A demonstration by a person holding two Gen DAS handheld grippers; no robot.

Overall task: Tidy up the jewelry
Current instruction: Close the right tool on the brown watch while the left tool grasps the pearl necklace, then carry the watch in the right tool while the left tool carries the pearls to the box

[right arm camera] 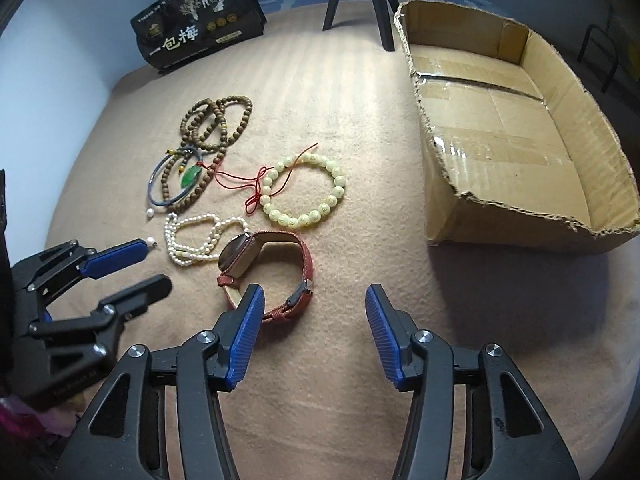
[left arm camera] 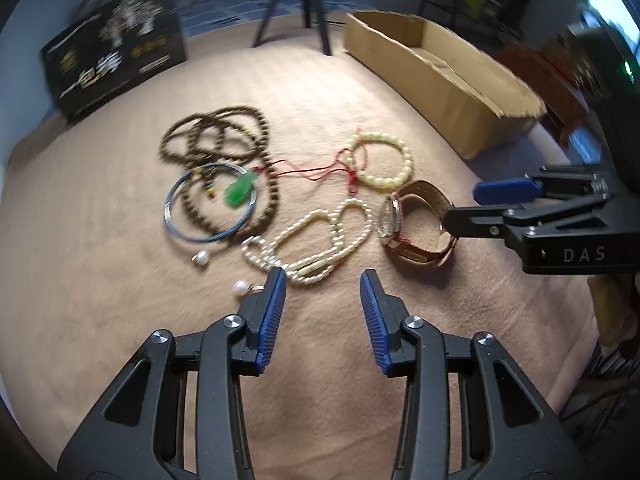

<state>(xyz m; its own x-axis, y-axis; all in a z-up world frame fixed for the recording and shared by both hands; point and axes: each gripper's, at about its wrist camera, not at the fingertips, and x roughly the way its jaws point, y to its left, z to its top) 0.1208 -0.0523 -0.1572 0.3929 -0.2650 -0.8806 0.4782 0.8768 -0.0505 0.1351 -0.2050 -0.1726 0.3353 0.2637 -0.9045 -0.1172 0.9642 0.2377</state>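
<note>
Right wrist view is showing the right tool spread wide and holding nothing, hovering just short of the watch, which is lying on its side on the tan blanket at about 11 o'clock from the pads. The left tool, likewise open and empty, is sitting near the pearl necklace at 12 o'clock. The cardboard box is waiting at 2 o'clock, probably the destination. Judging from this, the right tool is lining up on the strap; straddling one band of the loop, not the case, should grip best. The left view is blurred, so contact at the strap is unclear.
</note>
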